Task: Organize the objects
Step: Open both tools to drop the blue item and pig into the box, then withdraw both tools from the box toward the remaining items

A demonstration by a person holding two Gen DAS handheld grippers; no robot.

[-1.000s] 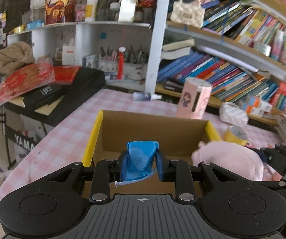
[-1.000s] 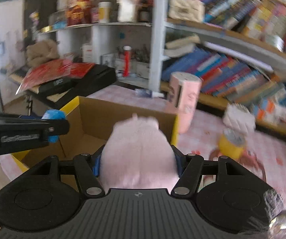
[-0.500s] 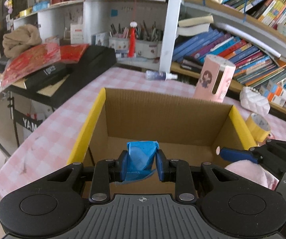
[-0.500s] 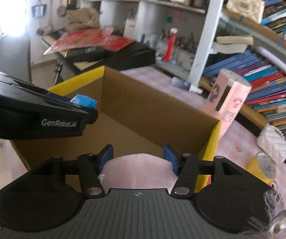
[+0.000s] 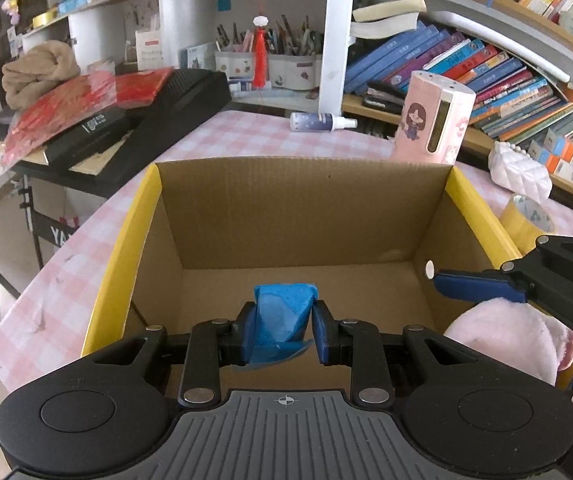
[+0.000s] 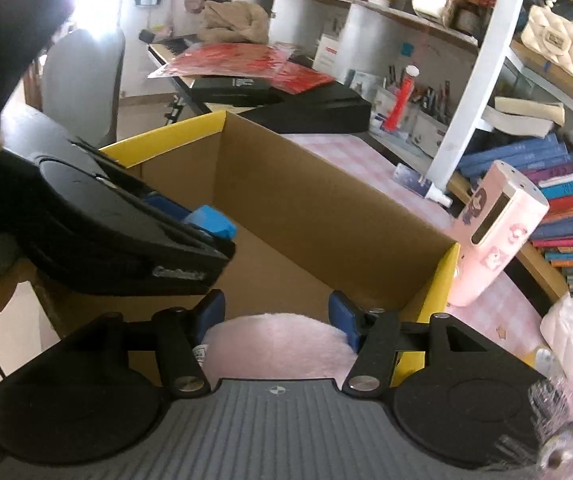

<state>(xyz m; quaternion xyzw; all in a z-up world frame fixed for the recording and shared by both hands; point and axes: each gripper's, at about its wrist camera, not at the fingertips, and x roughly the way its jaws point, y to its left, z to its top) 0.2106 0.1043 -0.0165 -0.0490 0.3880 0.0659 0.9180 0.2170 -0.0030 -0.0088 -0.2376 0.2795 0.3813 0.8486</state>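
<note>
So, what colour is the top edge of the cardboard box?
Yellow. The cardboard box rim shows best in the left wrist view.

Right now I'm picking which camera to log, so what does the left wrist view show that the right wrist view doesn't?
Only the left wrist view shows the left gripper from behind, shut on the blue packet, and the yellow tape roll.

Only the right wrist view shows the right gripper closed around the pink plush toy, the grey chair and the cream handbag on the shelf.

Both show the cardboard box, the pink dispenser and the spray bottle.
</note>
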